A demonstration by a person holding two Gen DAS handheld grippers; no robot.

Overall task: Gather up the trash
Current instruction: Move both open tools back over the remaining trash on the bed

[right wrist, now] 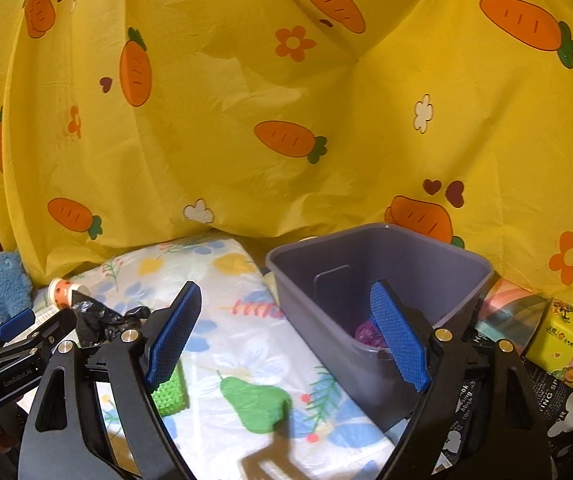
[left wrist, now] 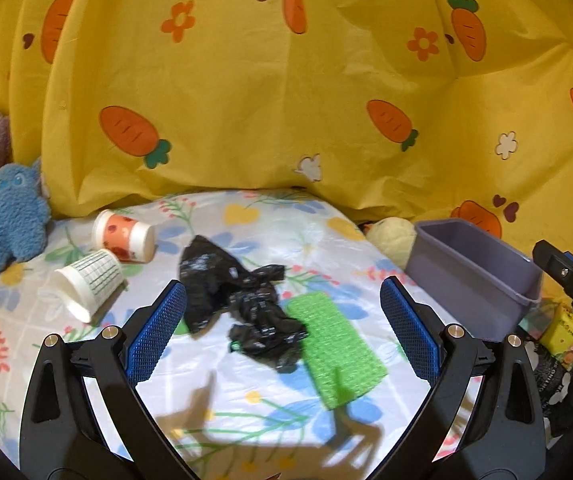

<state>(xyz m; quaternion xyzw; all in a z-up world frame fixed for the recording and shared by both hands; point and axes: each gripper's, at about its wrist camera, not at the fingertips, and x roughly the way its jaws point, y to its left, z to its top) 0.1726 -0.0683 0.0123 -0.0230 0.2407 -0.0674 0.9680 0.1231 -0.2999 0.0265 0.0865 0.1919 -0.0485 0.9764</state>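
The left gripper [left wrist: 282, 336], fingers wide apart and empty, faces the crumpled black bag [left wrist: 242, 304] at 12 o'clock for pickup, while the right gripper [right wrist: 286, 340], equally spread and empty, faces the grey bin [right wrist: 386, 276].

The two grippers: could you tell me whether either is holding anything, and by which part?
Nothing is held: the left gripper and the right gripper are both open and empty.

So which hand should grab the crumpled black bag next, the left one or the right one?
Probably the left. The left gripper is open right over the black bag, which lies between its fingers. The right gripper is open too, but it sits by the purple bin.
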